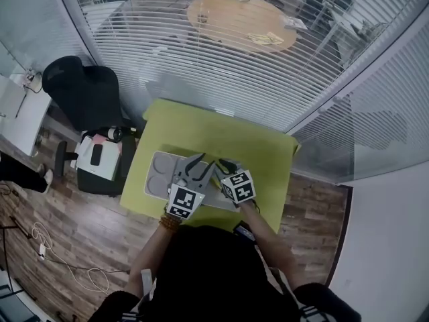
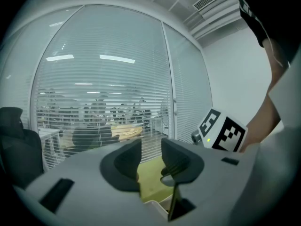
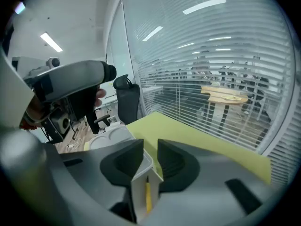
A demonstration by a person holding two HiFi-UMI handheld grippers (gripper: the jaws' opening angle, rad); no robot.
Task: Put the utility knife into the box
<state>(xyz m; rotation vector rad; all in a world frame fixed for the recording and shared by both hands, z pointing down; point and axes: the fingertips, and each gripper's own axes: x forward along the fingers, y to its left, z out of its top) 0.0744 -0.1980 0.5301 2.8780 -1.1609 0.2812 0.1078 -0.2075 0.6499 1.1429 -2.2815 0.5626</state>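
Observation:
My right gripper (image 3: 150, 149) is shut on the wall of a small white box (image 3: 140, 187) held over the green table (image 3: 188, 133). A yellow utility knife (image 3: 148, 197) stands inside the box. My left gripper (image 2: 150, 147) is open, and only green table shows through the gap between its pads. A corner of the white box (image 2: 157, 206) sits just below it, with a thin dark strip that I cannot identify under the right pad. In the head view the left gripper (image 1: 196, 168) and the right gripper (image 1: 224, 166) meet above the table's near half; the box is hidden between them.
A grey compartment tray (image 1: 157, 173) lies on the table's left part, also seen as the tray (image 3: 110, 136) in the right gripper view. A black office chair (image 1: 84, 92) stands left of the table. Glass walls with blinds close the far side. The floor is wood.

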